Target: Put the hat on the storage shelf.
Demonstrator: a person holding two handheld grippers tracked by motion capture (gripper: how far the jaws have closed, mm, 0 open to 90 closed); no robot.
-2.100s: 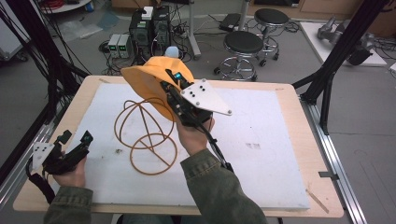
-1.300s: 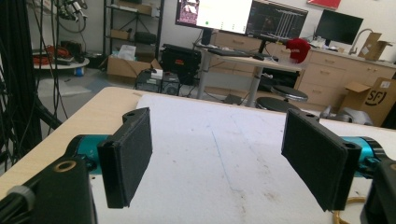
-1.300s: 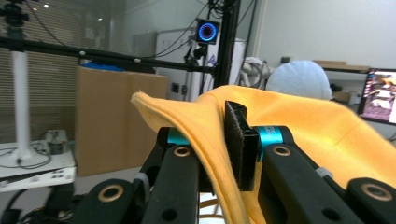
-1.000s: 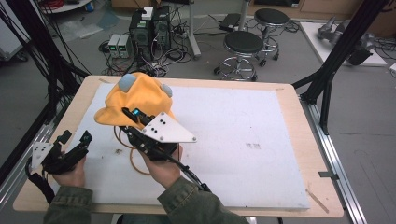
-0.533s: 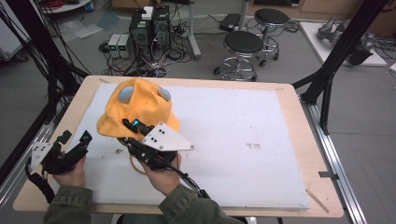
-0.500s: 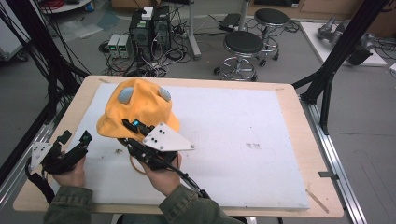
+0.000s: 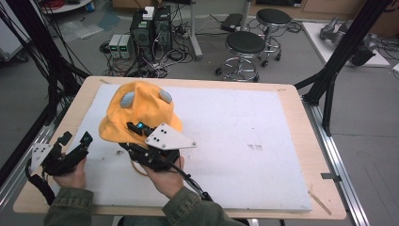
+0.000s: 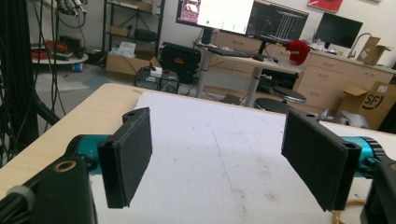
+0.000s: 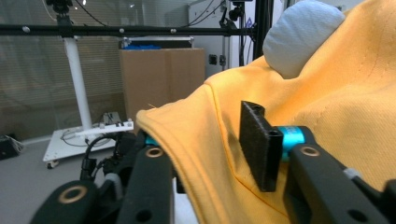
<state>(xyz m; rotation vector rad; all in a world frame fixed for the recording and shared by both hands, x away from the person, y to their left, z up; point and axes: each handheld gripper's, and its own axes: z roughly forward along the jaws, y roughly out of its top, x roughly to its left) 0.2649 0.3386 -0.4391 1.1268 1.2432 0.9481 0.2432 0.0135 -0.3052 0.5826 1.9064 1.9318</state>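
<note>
An orange hat (image 7: 141, 110) with two grey ears (image 7: 127, 99) sits draped over an orange wire stand (image 7: 135, 165) at the left of the white mat. My right gripper (image 7: 134, 135) is at the hat's near brim. In the right gripper view the brim (image 9: 210, 140) runs between the jaws, which stand apart. One pad (image 9: 259, 144) shows and the other is hidden under the fabric. A grey ear (image 9: 303, 37) rises above. My left gripper (image 7: 75, 141) rests open at the table's left edge, nothing between its pads (image 8: 128, 158). A bit of the wire (image 8: 345, 207) shows beside its right jaw.
The white mat (image 7: 263, 141) covers most of the wooden table (image 7: 301, 101). Black frame posts (image 7: 51, 84) stand at the left, and another slants at the right (image 7: 343, 52). Stools (image 7: 244, 47) and computer boxes (image 7: 150, 28) are on the floor beyond the far edge.
My right gripper carried the hat left and down from above the wire stand; the hat now covers the stand. In the last half second it has barely moved. The left gripper stayed put.
</note>
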